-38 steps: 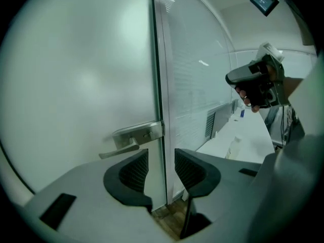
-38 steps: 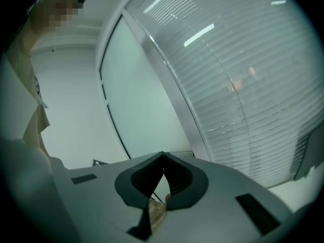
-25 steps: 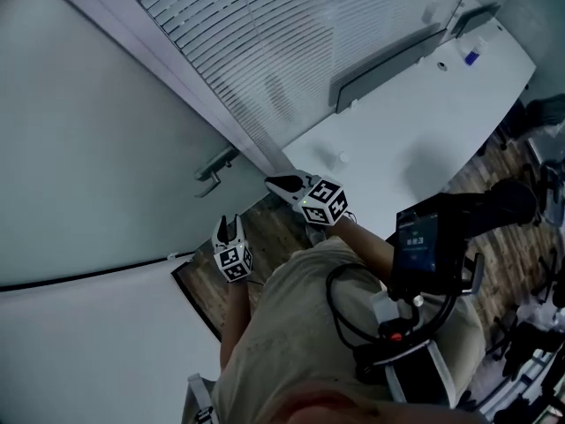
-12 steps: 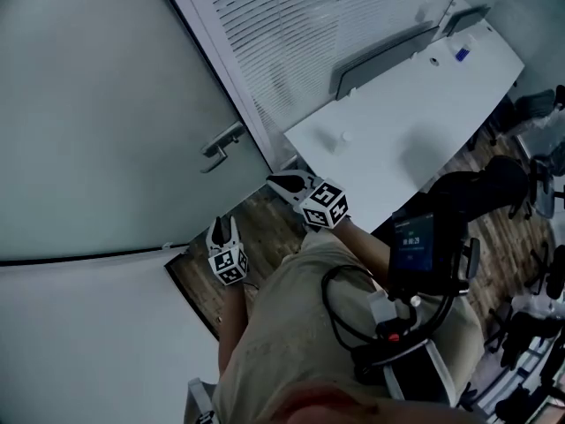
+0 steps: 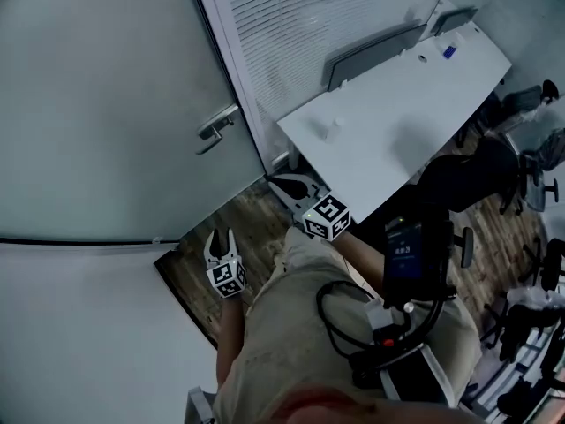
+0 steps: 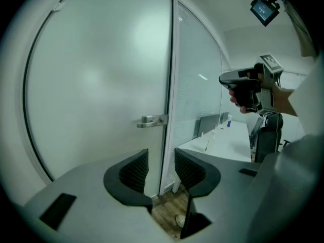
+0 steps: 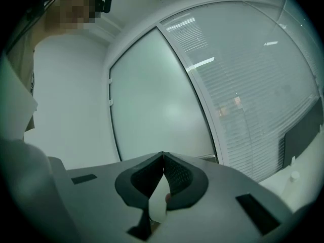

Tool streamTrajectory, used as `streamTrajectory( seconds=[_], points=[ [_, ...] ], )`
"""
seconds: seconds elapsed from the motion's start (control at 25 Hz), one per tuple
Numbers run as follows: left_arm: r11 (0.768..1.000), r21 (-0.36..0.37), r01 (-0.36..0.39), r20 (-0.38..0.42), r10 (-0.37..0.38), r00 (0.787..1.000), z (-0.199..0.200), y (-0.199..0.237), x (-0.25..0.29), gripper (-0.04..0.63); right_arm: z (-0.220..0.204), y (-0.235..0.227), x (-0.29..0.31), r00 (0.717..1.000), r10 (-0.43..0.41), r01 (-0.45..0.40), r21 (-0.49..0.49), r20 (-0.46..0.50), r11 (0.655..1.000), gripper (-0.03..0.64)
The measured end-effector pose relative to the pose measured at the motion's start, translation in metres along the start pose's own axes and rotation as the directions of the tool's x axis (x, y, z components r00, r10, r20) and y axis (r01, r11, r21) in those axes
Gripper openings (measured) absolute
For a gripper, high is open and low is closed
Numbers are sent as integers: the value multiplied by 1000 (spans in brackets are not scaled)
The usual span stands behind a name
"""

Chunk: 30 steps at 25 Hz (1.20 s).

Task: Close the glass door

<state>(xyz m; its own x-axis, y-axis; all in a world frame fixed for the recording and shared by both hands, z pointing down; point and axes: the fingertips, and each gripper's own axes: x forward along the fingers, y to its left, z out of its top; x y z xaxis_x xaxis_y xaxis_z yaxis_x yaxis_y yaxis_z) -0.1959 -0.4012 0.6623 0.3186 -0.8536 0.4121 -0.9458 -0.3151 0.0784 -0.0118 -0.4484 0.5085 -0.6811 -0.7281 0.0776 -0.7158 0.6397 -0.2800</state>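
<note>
The frosted glass door (image 5: 106, 104) stands with its handle edge against the white frame, as far as I can see. Its metal lever handle (image 5: 216, 128) points left. My left gripper (image 5: 221, 237) is held low over the wooden floor, well short of the door, open with nothing between its fingers. In the left gripper view the handle (image 6: 152, 120) shows above the open left gripper (image 6: 161, 158). My right gripper (image 5: 275, 182) is shut and empty, held near the foot of the frame. In the right gripper view the right gripper (image 7: 163, 155) points at the door (image 7: 157, 105).
A glass wall with blinds (image 5: 309, 25) runs right of the door. A white desk (image 5: 388, 122) with a grey screen and small bottles stands close on the right. Dark office chairs (image 5: 521, 104) sit beyond it. A strip of wooden floor (image 5: 256, 219) lies before the door.
Both grippers have drawn back from the door, and more floor now shows between them and it. The handle sits higher in the head view. Jaws are unchanged.
</note>
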Motion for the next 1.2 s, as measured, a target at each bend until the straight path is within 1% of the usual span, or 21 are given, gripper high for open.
streamTrajectory(
  seconds=[0.12,0.2,0.28,0.36,0.56,0.72,0.84,1.0,1.2],
  points=[
    [1000,9,10,-2,-10,1000,-9,-2,-20,161,-12,13,-16,1000,-14,14,13,-5,1000,18],
    [1000,9,3,5,-3,1000,-12,1,-29,161,-17,21,-22,1000,-12,12,20,-12,1000,18],
    [1000,0,-16,20,16,1000,-8,4,-39,161,-14,32,-26,1000,14,-14,5,-13,1000,18],
    [999,-8,-33,40,33,999,-3,5,-46,161,-7,43,-27,999,50,-50,-30,-9,998,18],
    [999,-11,-36,69,36,997,-10,-11,-53,161,-6,56,-37,995,101,-101,-77,-3,992,18],
    [999,28,-43,118,39,992,2,-43,-83,161,-2,72,-73,993,120,-120,-78,-12,990,19],
    [999,31,-30,135,25,991,2,-74,-96,161,-9,75,-108,993,113,-115,-75,-28,991,18],
    [1000,16,-20,112,18,994,-18,-120,-112,161,-23,76,-163,995,88,-91,-76,-43,993,20],
    [1000,14,7,77,-8,997,-43,-195,-147,161,-51,74,-245,994,61,-68,-77,-88,995,20]
  ],
)
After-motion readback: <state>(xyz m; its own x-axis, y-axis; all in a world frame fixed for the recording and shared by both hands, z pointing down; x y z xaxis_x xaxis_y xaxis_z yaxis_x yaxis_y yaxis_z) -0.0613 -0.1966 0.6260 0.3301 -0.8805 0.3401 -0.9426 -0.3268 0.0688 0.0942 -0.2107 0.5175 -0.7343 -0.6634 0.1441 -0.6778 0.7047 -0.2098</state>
